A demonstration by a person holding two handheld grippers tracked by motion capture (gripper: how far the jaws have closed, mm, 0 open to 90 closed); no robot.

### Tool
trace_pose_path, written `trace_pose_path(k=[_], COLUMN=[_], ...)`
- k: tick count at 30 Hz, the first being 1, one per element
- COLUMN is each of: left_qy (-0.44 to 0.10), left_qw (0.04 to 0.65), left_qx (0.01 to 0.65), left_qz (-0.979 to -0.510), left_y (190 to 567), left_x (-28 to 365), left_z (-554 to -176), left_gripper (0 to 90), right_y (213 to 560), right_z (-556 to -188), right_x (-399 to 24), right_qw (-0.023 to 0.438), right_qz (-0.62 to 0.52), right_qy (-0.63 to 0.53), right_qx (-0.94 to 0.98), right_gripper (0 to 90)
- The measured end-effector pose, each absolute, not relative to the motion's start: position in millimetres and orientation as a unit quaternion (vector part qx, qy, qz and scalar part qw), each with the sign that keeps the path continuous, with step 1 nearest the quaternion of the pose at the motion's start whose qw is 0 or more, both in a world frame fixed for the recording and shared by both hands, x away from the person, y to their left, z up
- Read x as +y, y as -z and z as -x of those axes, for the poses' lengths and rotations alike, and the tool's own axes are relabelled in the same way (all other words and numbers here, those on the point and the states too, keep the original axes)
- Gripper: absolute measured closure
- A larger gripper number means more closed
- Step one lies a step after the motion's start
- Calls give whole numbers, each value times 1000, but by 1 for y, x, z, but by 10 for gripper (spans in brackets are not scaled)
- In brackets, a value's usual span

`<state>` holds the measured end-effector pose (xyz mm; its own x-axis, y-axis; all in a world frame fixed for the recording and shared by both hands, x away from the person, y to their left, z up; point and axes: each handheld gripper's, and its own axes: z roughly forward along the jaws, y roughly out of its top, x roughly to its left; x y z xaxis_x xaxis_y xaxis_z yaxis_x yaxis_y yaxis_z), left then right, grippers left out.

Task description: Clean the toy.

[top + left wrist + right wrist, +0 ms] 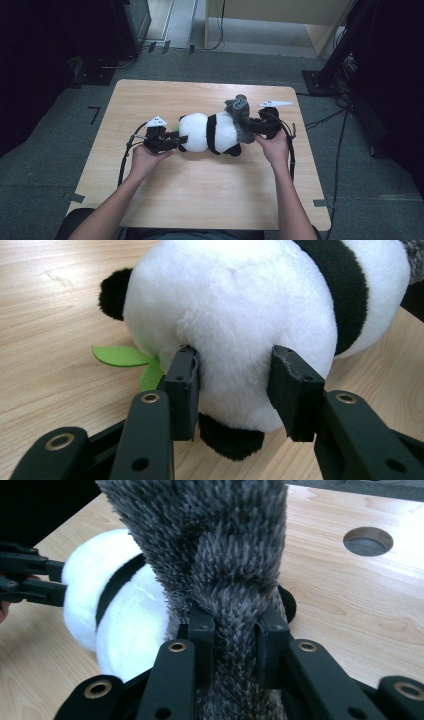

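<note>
A black-and-white panda plush point(210, 132) lies on its side in the middle of the wooden table point(200, 190). My left gripper point(176, 142) comes at it from the left. In the left gripper view its pads point(182, 385) press into the white fur of the panda's rounded end point(235, 305), so the left gripper point(235, 354) is shut on the plush. A green felt leaf point(120, 356) pokes out beside it. At the panda's right end, my right gripper point(235, 612) is shut on a grey fuzzy cloth point(215, 535) that wraps that end point(239, 112).
A round hole point(368, 540) is cut in the tabletop near the right side. Cables point(125, 155) trail from both grippers across the table. Dark equipment stands point(340, 55) and floor cables surround the table; bare wood lies in front of the panda.
</note>
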<state>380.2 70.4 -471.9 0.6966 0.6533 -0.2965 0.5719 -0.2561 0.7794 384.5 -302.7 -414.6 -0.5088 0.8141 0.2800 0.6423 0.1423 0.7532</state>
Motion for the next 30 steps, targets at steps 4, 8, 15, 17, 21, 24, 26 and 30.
trace_pose_path(k=[4,8,15,17,21,24,26,30], left_qy=[-41,-38,-39,-42,-43,-42,-43,-43], left_qw=[471,469,467,468,466,465,465,467], left_qx=[387,388,388,386,386,387,388,392], left_qz=[-792,-793,-794,-794,-795,-795,-795,-792], left_y=[472,473,474,474,476,477,477,479], left_x=[70,71,71,71,72,72,72,73], left_z=[-381,-381,-382,-382,-383,-383,-383,-384], left_gripper=[564,555,547,536,496,474,462,404], right_y=[420,427,448,453,462,467,469,475], right_z=[-387,-386,-389,-390,-392,-393,-393,-395], right_x=[-306,-309,-318,-320,-319,-316,-315,-314], right_qw=[94,99,63,53,43,35,33,30], right_qz=[-494,-501,-523,-528,-534,-538,-537,-538], right_qy=[-440,-435,-441,-445,-432,-417,-414,-403], right_qx=[744,742,727,722,726,732,734,740], right_gripper=[746,747,748,748,748,750,752,750])
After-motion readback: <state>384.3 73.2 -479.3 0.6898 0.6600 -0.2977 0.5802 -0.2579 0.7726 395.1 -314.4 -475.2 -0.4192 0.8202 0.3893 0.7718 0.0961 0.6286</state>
